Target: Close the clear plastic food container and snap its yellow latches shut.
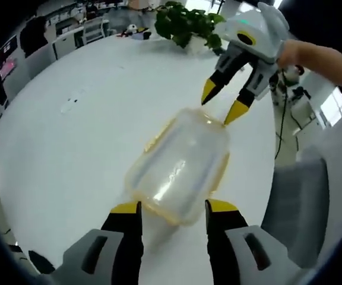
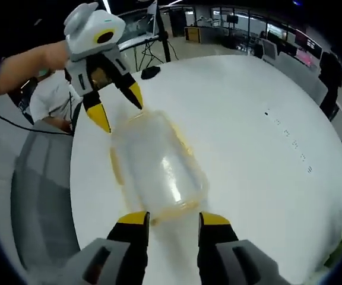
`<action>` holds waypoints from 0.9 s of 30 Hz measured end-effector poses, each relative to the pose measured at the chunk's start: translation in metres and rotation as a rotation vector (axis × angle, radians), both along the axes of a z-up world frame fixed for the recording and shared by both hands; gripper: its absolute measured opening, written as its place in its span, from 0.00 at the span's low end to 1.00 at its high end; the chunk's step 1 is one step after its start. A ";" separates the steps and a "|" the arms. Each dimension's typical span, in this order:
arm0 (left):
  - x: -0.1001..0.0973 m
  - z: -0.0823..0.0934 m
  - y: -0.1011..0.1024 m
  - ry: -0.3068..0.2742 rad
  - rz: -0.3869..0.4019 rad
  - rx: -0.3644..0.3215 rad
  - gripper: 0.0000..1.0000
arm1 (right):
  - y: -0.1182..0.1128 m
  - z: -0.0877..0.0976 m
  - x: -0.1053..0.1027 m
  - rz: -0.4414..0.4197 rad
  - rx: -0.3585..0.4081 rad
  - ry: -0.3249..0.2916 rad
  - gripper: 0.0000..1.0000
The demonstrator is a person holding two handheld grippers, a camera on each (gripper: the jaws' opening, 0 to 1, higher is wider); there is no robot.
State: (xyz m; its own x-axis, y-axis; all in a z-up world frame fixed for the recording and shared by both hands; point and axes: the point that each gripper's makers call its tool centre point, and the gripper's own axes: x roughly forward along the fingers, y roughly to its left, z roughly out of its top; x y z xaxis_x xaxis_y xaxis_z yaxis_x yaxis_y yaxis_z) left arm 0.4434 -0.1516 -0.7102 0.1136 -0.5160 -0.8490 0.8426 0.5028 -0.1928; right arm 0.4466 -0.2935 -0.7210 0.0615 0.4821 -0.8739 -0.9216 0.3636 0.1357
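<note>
A clear plastic container (image 1: 180,166) with yellow latches along its rim lies on the white round table (image 1: 70,148). My left gripper (image 1: 174,208) is open, and its yellow fingertips (image 1: 126,208) flank the container's near end. My right gripper (image 1: 223,102) comes in from the upper right, open, with its tips at the container's far end. In the right gripper view the same container (image 2: 156,169) lies ahead of my open right gripper (image 2: 174,219), and the left gripper (image 2: 117,107) stands open at the opposite end. Blur hides whether the latches are snapped.
A potted plant (image 1: 186,24) stands at the table's far edge. A grey chair (image 1: 295,202) sits beside the table, seen also as a grey chair (image 2: 40,196). A person's arm (image 1: 313,56) holds the right gripper. A small black object (image 2: 150,72) lies near the table edge.
</note>
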 end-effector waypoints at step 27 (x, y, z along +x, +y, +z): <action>0.002 -0.005 -0.004 -0.151 -0.344 0.083 0.32 | 0.009 -0.002 -0.008 0.283 -0.078 -0.079 0.29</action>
State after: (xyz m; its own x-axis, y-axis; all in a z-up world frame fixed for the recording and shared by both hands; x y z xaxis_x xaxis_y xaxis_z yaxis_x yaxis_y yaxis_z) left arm 0.4450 -0.1555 -0.7151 0.0729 -0.4758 -0.8765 0.9806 0.1946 -0.0241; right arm 0.4385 -0.2849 -0.7233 0.0036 0.4218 -0.9067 -0.9944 0.0973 0.0413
